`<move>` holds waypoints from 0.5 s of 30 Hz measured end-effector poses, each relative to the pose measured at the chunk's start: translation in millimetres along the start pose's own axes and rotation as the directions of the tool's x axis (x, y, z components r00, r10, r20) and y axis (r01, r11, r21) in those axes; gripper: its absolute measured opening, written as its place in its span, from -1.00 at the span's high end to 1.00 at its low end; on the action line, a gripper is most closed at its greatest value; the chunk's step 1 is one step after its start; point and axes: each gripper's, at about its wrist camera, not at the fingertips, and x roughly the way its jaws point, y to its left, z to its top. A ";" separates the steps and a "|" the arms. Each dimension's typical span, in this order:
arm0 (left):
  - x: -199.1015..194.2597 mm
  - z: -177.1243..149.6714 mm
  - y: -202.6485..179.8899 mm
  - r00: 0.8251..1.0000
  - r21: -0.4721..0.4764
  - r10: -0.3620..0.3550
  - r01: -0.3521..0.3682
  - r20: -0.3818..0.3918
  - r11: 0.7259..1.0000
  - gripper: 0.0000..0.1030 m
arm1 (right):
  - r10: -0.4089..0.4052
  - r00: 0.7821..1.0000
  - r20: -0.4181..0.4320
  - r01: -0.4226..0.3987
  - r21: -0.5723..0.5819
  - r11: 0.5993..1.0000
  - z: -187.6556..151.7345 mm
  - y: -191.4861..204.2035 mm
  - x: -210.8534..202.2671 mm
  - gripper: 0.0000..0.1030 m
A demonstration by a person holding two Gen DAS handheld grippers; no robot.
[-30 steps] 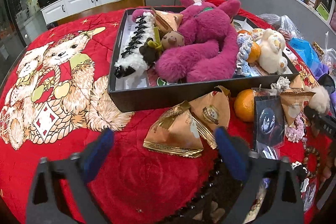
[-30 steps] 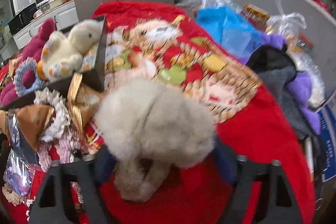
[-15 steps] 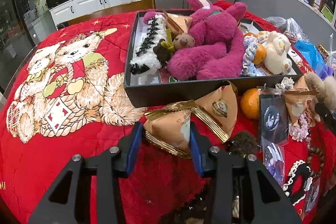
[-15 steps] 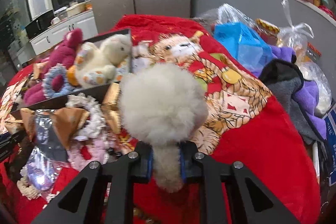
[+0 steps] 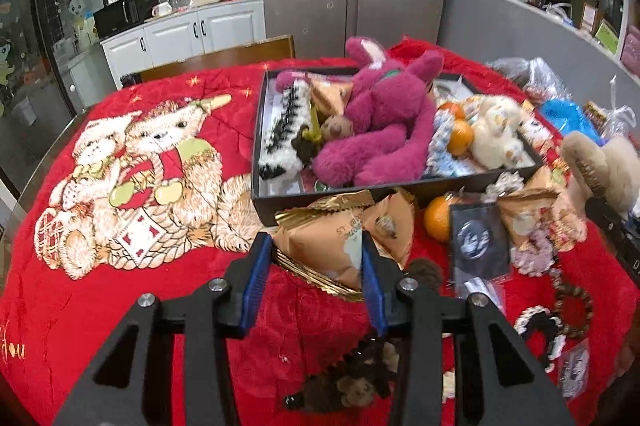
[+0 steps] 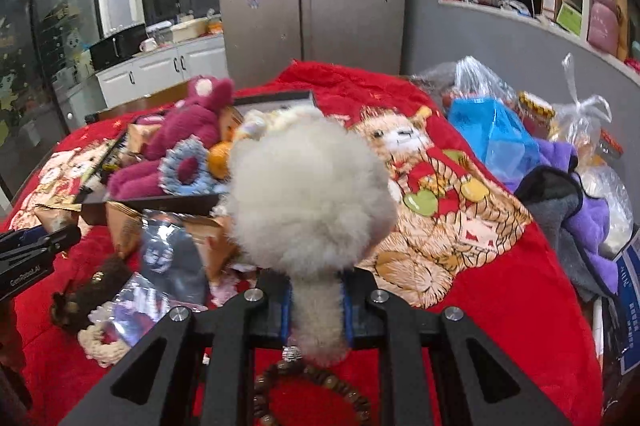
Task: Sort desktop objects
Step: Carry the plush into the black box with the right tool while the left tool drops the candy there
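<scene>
Left claw (image 5: pixel 312 274): clamped on a tan snack packet (image 5: pixel 324 246), just in front of the black box (image 5: pixel 280 202).
Box: already holds about 6 things, pink plush (image 5: pixel 380 122) included.
Right claw (image 6: pixel 316 310): pinched on a grey pompom (image 6: pixel 308 194), above the table (image 6: pixel 520 298).
Left to sort: orange (image 5: pixel 438 222), bead bracelet (image 5: pixel 572 306), cards.
Writing: packet print is too blurred to read.

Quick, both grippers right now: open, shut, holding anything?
Left gripper: shut on the gold-edged snack packet.
Right gripper: shut on the narrow end of the fluffy cream pom-pom.
</scene>
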 end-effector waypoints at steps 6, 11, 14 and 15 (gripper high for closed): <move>-35.5 4.6 -4.9 0.997 -0.012 -0.005 0.006 0.074 1.000 0.16 | 0.041 0.997 0.071 -0.039 -0.027 0.999 7.0 16.2 -30.2 0.65; -61.8 5.7 -5.7 0.993 -0.019 -0.019 0.021 0.113 1.000 0.16 | 0.062 0.992 0.109 -0.057 -0.048 0.997 13.2 32.9 -50.4 0.65; -76.2 6.2 -5.8 0.991 -0.021 -0.018 0.021 0.133 1.000 0.16 | 0.068 0.990 0.120 -0.064 -0.039 0.997 16.1 37.4 -58.4 0.64; -81.7 6.6 -5.9 0.990 -0.019 -0.015 0.018 0.138 1.000 0.16 | 0.072 0.989 0.127 -0.068 -0.035 0.997 17.5 38.8 -62.2 0.64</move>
